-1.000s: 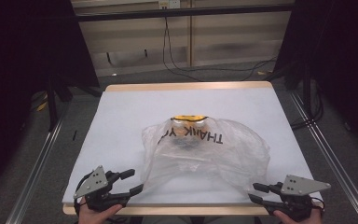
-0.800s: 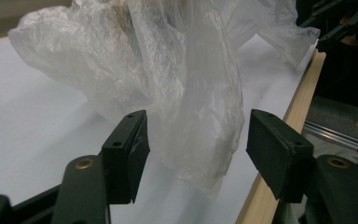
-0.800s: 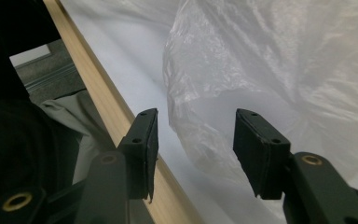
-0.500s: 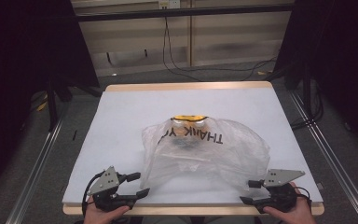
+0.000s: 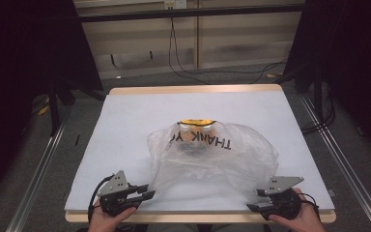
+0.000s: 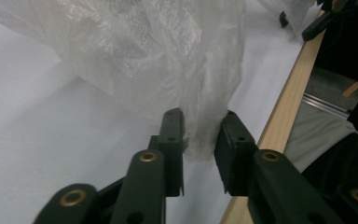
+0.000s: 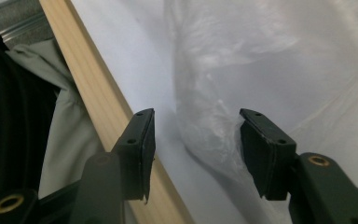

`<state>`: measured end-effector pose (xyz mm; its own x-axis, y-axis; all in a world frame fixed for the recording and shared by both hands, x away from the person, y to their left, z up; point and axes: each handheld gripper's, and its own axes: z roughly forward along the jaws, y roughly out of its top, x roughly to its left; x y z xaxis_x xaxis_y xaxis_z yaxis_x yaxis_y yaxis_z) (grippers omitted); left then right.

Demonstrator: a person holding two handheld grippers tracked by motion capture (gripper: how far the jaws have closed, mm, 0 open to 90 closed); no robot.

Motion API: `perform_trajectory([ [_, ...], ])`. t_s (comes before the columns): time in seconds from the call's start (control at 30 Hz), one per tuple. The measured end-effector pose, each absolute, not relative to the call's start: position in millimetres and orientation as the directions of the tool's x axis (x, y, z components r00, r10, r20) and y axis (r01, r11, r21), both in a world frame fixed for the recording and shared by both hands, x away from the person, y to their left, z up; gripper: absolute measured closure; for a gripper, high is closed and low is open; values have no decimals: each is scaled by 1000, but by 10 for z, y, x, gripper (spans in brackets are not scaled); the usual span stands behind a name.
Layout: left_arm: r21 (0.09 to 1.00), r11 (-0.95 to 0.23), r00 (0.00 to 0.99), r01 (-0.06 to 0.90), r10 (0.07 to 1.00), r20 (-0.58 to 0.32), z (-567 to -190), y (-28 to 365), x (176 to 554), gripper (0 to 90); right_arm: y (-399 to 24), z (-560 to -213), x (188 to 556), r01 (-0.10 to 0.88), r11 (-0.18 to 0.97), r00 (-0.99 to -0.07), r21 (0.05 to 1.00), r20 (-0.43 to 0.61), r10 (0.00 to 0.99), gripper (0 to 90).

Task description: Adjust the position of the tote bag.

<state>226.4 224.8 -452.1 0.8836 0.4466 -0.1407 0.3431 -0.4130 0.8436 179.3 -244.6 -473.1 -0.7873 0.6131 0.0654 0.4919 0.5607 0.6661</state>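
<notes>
A clear plastic bag (image 5: 212,154) printed "THANK Y…" lies crumpled mid-table, with something yellow (image 5: 198,122) inside at its far end. My left gripper (image 5: 147,192) is at the bag's near left corner. In the left gripper view, the left gripper (image 6: 200,116) has that bag (image 6: 158,51) corner in a narrow gap; its jaws have just been closing and the pads stand apart. My right gripper (image 5: 252,199) is at the near right corner. In the right gripper view, the right gripper (image 7: 196,114) stands open around the bag (image 7: 261,60) edge, its jaws having just closed a little.
The white table top (image 5: 140,121) has a wooden front edge (image 7: 88,79) close under both grippers; that wooden edge (image 6: 284,102) runs just right of the left jaws. Dark stands and cables (image 5: 183,58) lie on the floor beyond the table.
The right gripper has slid left and a little down to the bag's near right corner. The left gripper has hardly moved; its jaws have narrowed around the bag's near left corner.
</notes>
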Motion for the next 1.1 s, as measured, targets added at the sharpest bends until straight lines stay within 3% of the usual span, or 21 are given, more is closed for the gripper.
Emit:
perform_trajectory([
  [0.17,850,-408,892,334,427,-145,-4498,2266,2255,831,-2449,-4724,1795,501,546,-782,672,82,618,670],
  [0.47,867,-383,902,318,405,-152,-4474,2279,2226,853,-2511,-4666,1763,474,510,-777,718,69,625,851],
  [1.1,883,-341,901,323,396,-177,-4429,2335,2220,867,-2609,-4497,1635,392,402,-768,827,53,639,892],
])
